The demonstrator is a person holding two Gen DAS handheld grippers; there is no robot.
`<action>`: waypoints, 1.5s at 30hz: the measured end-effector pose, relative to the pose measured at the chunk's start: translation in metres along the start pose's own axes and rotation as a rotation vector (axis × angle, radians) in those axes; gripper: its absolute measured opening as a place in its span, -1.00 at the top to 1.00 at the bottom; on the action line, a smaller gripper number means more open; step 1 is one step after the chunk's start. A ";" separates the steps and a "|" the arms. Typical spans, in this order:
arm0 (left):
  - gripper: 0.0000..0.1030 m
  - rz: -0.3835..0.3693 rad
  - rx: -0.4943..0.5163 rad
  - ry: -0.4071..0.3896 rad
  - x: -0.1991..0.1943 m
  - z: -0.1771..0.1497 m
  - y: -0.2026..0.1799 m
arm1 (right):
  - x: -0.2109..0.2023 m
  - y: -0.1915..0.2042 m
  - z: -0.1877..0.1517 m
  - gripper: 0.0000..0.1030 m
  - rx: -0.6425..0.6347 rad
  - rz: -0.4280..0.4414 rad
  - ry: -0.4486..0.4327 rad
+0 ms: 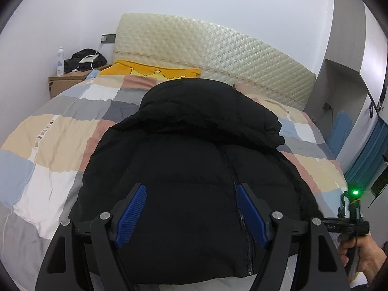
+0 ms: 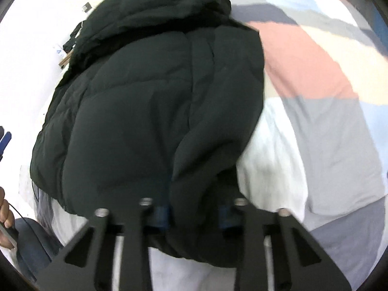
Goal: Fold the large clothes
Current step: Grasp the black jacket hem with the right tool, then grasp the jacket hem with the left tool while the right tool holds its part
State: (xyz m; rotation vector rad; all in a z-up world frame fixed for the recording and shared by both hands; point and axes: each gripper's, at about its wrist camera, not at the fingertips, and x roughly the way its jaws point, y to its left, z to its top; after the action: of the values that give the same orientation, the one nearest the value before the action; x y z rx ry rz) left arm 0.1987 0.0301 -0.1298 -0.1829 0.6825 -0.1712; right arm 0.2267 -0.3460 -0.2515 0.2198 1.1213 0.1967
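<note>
From the left wrist we see the black jacket (image 1: 194, 169) lying on the bed (image 1: 48, 140), the left tool (image 1: 191, 215) spread wide above its hem, grasping nothing; from the right wrist, the right tool (image 2: 194, 215) pinches a puffy fold at the hem, which we judge could slip free; only the left view shows the zipper (image 1: 238, 198).

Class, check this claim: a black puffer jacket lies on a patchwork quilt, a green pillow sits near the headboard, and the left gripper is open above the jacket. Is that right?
One detail is wrong: the pillow near the headboard is yellow, not green, as the left wrist view shows. The rest stands: the black puffer jacket lies on the patchwork quilt, and the left gripper is open above it.
</note>
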 end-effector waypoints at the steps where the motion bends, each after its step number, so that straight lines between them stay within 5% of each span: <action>1: -0.49 0.002 -0.005 -0.001 -0.001 0.000 0.001 | -0.008 -0.001 -0.001 0.75 -0.006 0.018 -0.027; 6: -0.49 0.040 0.032 -0.008 -0.009 0.004 0.006 | -0.042 -0.011 -0.004 0.84 0.037 0.067 -0.126; 10: -0.49 0.038 -0.032 0.018 -0.013 0.017 0.028 | -0.062 -0.015 -0.009 0.85 0.101 0.116 -0.195; 16: -0.49 0.035 -0.096 0.093 -0.013 0.026 0.061 | -0.032 -0.027 -0.011 0.84 0.176 0.053 -0.061; 21: -0.49 -0.030 -0.127 0.181 0.013 0.027 0.091 | -0.025 -0.031 -0.011 0.73 0.200 0.083 -0.050; 26: -0.49 0.012 -0.217 0.273 0.050 0.020 0.127 | -0.018 -0.030 -0.013 0.62 0.192 0.068 -0.034; 29: -0.49 0.037 -0.271 0.349 0.060 0.007 0.144 | -0.015 -0.033 -0.013 0.41 0.217 0.078 -0.028; 31: -0.49 0.092 -0.267 0.350 0.058 0.001 0.152 | -0.013 -0.034 -0.013 0.03 0.215 0.095 -0.025; 33: -0.49 0.124 -0.288 0.339 0.053 -0.004 0.162 | -0.012 -0.035 -0.012 -0.16 0.218 0.118 -0.026; 38: -0.49 0.249 -0.389 0.312 0.043 -0.010 0.192 | -0.010 -0.033 -0.007 -0.30 0.224 0.134 -0.020; 45: -0.49 0.095 -0.428 0.416 0.065 -0.021 0.197 | -0.023 -0.051 -0.012 -0.51 0.309 0.125 -0.068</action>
State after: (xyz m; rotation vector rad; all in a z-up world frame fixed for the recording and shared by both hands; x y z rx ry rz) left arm 0.2537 0.2049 -0.2292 -0.5337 1.1374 0.0337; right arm 0.2087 -0.4005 -0.2506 0.5688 1.0677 0.1251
